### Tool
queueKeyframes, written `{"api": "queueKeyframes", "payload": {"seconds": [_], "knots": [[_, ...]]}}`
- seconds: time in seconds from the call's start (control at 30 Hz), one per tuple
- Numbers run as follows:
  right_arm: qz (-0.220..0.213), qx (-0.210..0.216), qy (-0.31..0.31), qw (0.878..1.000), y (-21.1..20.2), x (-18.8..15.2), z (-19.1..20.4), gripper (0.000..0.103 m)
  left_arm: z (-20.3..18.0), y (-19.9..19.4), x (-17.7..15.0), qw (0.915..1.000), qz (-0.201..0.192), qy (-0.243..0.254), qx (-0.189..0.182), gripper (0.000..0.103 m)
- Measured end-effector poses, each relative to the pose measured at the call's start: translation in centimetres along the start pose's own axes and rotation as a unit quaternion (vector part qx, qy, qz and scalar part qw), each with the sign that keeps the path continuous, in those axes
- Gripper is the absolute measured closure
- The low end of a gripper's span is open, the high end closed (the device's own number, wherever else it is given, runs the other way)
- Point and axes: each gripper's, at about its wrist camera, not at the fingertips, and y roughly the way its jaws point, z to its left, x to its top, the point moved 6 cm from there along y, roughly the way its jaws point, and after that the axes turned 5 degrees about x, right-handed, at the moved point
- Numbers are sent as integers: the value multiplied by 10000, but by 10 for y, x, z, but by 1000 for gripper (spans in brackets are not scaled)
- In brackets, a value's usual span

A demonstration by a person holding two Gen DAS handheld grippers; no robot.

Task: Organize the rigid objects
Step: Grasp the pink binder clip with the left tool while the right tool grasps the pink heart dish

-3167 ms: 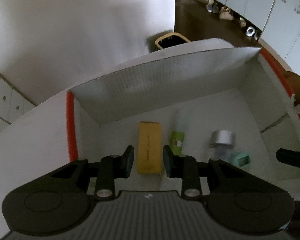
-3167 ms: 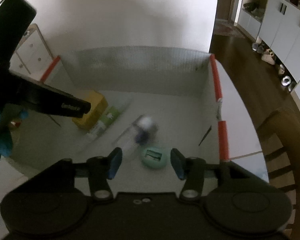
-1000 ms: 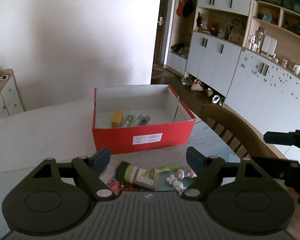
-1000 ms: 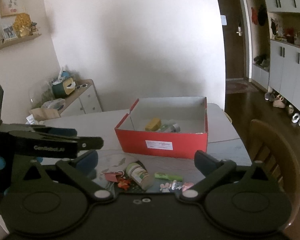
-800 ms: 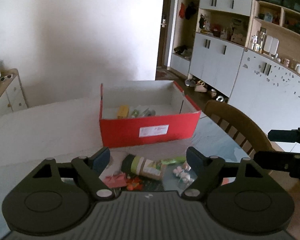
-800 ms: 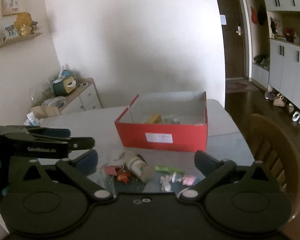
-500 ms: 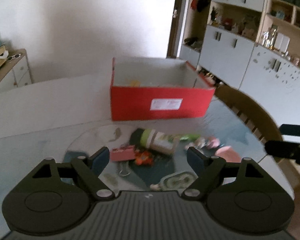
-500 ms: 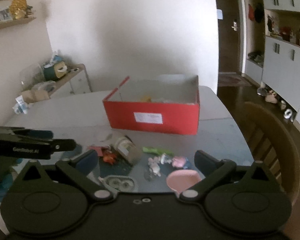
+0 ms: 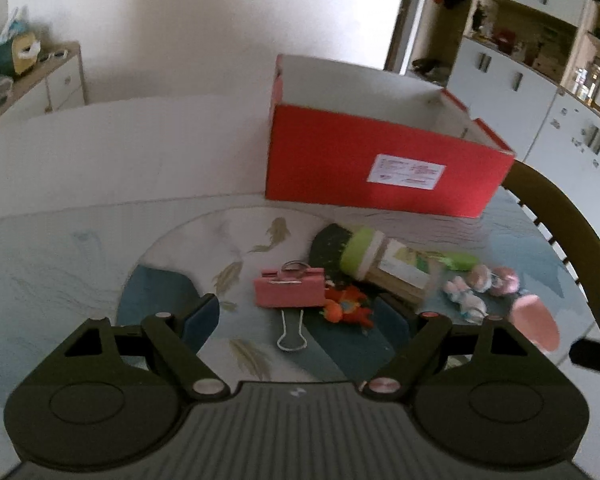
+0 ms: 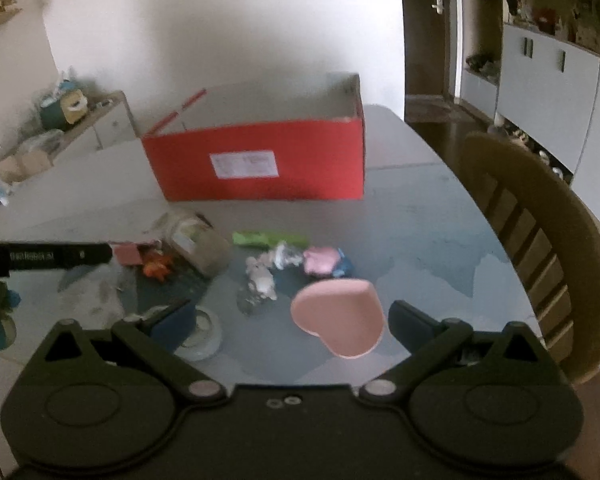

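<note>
Both tools are spread wide and hold nothing: the left tool (image 9: 296,314) hangs above a pink binder clip (image 9: 289,292) at lower centre of its view, and the right tool (image 10: 290,322) above a pink heart-shaped box (image 10: 338,322) at lower centre of its own. The red box (image 9: 380,172), upper right in the left view, stands beyond the loose clutter on the table (image 9: 80,208). The clip looks light, stiff and easy to pinch across its flat pink body; its thin wire loops would likely slip or swing. The heart box seems hard, smooth and rounded, so I would take it across its flatter sides, squarely, or it may squirt out. The green-lidded jar (image 9: 384,268) lying on its side could roll if nudged. The left view shows the clip's wire handle and an orange toy (image 9: 346,308) clearly; the right view blurs those but shows the heart box whole, plus a clear tape roll (image 10: 202,332) at lower left, which the left view does not show.
</note>
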Motion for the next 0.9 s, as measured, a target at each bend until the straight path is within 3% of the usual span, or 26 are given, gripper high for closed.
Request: {"api": "queueKeyframes", "payload": {"seconds": [0.17, 0.67, 0.9], "knots": [[203, -113, 138, 9996, 20, -7, -13, 0, 8, 30, 1, 9993, 192, -305, -17, 19], [604, -279, 211, 9976, 66, -9, -23, 5, 14, 75, 3, 9981, 465, -397, -54, 19], [657, -385, 322, 9966, 78, -7, -28, 9, 17, 81, 7, 9969, 566, -520, -147, 40]]}}
